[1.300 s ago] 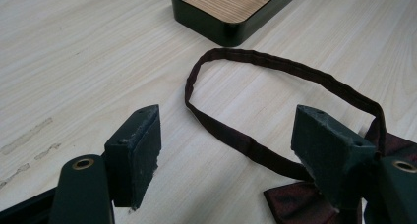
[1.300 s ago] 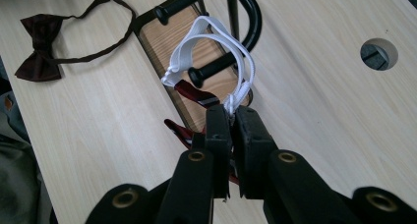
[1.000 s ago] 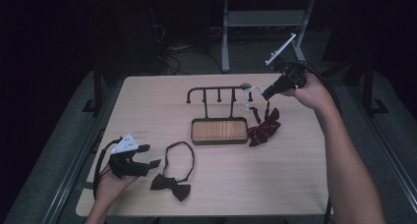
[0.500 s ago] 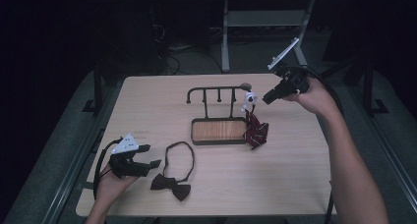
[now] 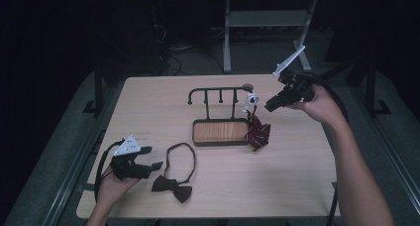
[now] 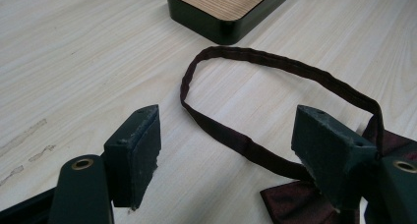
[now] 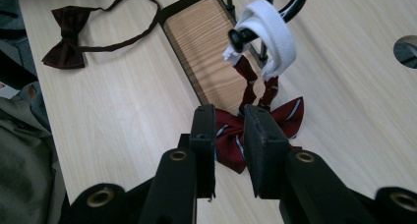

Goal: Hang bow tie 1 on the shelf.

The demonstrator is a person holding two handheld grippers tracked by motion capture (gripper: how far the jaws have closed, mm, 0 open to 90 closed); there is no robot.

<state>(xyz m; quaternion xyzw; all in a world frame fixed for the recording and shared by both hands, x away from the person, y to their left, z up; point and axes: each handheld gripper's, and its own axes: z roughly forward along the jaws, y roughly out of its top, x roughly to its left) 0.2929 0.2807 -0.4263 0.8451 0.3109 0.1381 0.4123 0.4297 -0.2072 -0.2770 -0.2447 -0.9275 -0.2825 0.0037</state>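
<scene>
**Striped bow tie hangs from the rack, right tongs just off it**

The right tongs (image 5: 270,107) are held in the air at the right end of the rack, their jaws a narrow gap apart and having just been opening; nothing is between them. In the right gripper view the jaws point down at the striped bow tie (image 7: 268,123), which lies beyond their tips, not touched. That dark red tie with pale stripes hangs by its white neck band (image 7: 273,30) from the last peg of the black rack (image 5: 218,92); its bow rests on the desk (image 5: 297,186) just beside the right end of the rack's wooden tray (image 5: 220,132), leaning against the tray's edge.

The left tongs (image 5: 151,164) sit low at the near left corner of the desk, jaws wide apart and holding nothing. In the left gripper view they face the plain dark bow tie (image 6: 305,204), whose bow lies just under the right-hand jaw and whose thin strap (image 6: 265,64) loops out over the desk toward the tray. From the high view that tie lies flat just beside the left tongs, well apart from the striped one.

A grey three-cornered plate tops each gripper, and a cable trails from each hand.
</scene>
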